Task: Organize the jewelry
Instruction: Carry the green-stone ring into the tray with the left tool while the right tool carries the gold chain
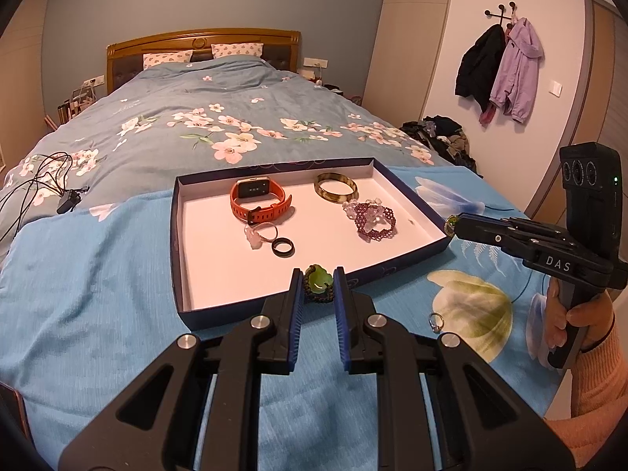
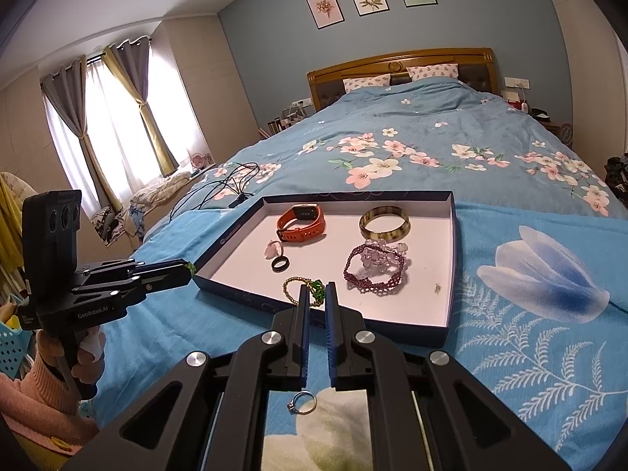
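Note:
A shallow blue tray with a white floor lies on the bed; it also shows in the right wrist view. In it lie an orange watch, a horn bangle, a purple beaded bracelet, a clear ring and a black ring. My left gripper is shut on a green jade pendant over the tray's near edge. My right gripper is shut on a gold-and-green beaded bracelet over the tray's near edge. A silver ring lies on the blanket below my right gripper.
The bed's floral quilt stretches behind the tray. Black cables lie on its left. A clothes pile sits right of the bed. Coats hang on the right wall. A window with curtains is on the left.

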`<state>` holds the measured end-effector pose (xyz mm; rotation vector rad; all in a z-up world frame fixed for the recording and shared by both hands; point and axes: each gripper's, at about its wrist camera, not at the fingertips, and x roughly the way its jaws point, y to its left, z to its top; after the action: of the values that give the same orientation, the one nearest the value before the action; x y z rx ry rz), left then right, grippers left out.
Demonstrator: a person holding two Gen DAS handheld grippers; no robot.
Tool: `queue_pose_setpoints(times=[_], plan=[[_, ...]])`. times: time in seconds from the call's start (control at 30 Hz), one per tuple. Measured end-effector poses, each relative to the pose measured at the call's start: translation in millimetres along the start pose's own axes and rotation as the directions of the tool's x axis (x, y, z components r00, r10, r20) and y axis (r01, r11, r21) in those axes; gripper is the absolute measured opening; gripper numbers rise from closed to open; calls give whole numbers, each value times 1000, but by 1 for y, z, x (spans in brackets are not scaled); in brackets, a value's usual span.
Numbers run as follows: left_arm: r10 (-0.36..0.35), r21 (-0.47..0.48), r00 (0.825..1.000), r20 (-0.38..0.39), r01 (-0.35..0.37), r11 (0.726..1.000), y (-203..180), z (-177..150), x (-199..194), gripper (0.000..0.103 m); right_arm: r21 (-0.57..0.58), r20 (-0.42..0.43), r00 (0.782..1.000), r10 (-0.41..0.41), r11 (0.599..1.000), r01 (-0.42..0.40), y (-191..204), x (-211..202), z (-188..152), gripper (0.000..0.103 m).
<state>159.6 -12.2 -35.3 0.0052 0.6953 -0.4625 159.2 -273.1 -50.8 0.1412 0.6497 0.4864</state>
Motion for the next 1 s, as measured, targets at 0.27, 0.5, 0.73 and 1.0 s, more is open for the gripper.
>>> queue_pose_setpoints(times=[0.27, 0.5, 0.73, 1.0], plan=[[12, 1, 1000, -2, -12, 1000, 2, 6, 8, 16, 14, -2, 1000, -2, 1000, 2, -8, 5, 5, 6], [14, -8, 1000, -15, -14, 1000, 6, 12, 19, 16, 11, -11, 1000, -11, 1000, 11, -11, 13, 12, 6], [15, -13, 1000, -17, -16, 1000, 8, 14, 24, 16, 16, -20, 1000, -20, 1000, 20, -15, 19, 15, 6], [28, -17, 999, -19, -28, 999, 12, 20, 31, 16, 20, -30, 999, -29, 999, 30, -18, 27, 18, 6]])
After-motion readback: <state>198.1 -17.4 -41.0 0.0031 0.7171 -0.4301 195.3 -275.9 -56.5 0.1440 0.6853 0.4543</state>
